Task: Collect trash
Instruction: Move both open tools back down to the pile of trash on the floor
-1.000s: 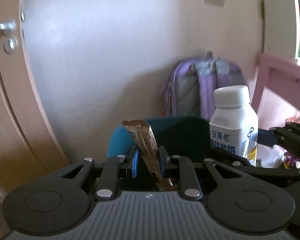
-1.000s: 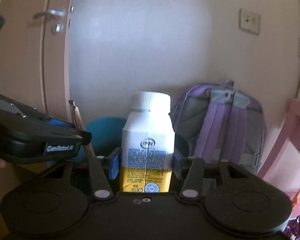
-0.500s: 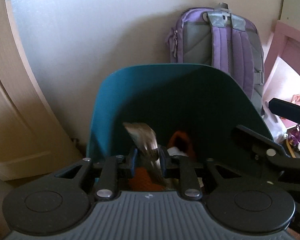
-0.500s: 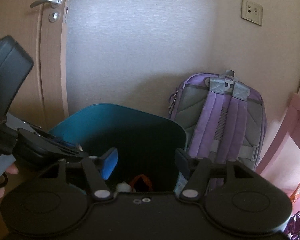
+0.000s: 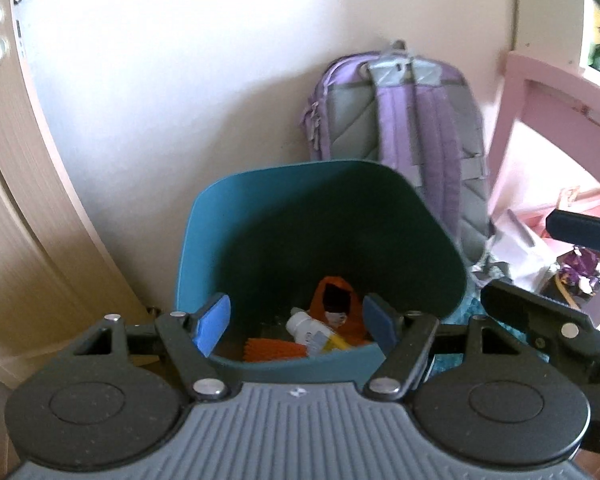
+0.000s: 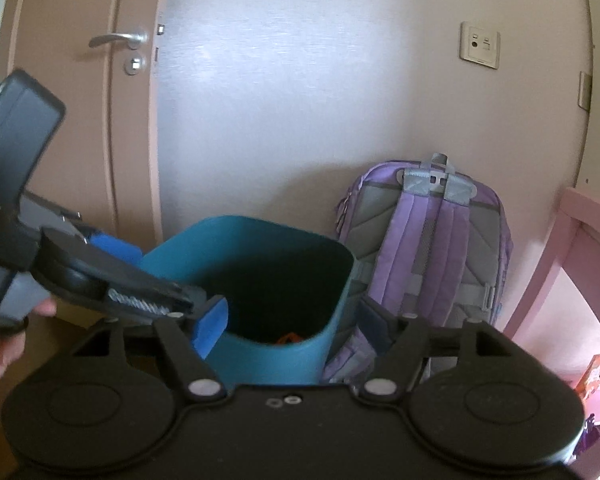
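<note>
Trash now lies in the bottom of the teal bin: the white milk bottle rests among orange scraps, though the brown wrapper held a second ago cannot be picked out. The left gripper and right gripper have just been opening and stand wide, nothing between them. Both loads look delivered, so the hands are free for more.
</note>
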The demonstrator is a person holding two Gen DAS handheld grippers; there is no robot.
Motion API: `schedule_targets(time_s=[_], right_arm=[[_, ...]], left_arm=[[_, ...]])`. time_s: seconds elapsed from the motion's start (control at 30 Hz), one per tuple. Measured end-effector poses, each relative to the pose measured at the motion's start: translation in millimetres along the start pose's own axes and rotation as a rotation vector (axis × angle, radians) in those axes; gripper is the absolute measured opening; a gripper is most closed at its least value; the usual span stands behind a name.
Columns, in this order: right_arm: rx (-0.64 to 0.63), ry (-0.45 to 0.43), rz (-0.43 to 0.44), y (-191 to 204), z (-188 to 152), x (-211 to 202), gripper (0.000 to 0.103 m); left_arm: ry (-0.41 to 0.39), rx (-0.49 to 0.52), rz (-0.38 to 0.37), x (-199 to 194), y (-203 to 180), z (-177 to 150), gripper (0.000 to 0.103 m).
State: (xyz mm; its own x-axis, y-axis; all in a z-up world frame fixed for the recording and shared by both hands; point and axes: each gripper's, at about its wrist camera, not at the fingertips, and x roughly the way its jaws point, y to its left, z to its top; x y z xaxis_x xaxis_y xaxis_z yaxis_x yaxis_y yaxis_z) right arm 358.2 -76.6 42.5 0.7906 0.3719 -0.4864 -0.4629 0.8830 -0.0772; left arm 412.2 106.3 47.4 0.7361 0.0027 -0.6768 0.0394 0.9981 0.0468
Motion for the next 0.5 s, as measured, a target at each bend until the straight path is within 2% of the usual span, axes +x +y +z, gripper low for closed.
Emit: schedule_targets(time_s=[0.03, 0.23, 0.27, 0.37, 0.43, 0.5], right_arm=[[-0.003, 0.006, 0.008, 0, -6, -6, 0.073], [-0.023, 0.076, 0.038, -3, -52, -32, 0.075], [-0.015, 0.093, 0.041, -4, -61, -34, 0.075], [0.006, 0.149, 0.053, -10, -91, -33, 0.075], [0.029, 0.194, 0.056, -14, -112, -29, 0.075], [0.063, 0.242, 0.057, -19, -136, -21, 0.075]], left_arm=[[-0.004, 0.007, -0.008, -4, -4, -1, 0.079], [-0.018, 0.034, -0.058, -45, -12, -30, 0.08], [-0.019, 0.049, -0.061, -50, -15, -38, 0.083], [-0.001, 0.093, -0.054, -56, -24, -59, 0.095], [-0.013, 0.133, -0.047, -58, -31, -77, 0.096], [-0.01, 0.163, -0.082, -55, -37, -97, 0.098]])
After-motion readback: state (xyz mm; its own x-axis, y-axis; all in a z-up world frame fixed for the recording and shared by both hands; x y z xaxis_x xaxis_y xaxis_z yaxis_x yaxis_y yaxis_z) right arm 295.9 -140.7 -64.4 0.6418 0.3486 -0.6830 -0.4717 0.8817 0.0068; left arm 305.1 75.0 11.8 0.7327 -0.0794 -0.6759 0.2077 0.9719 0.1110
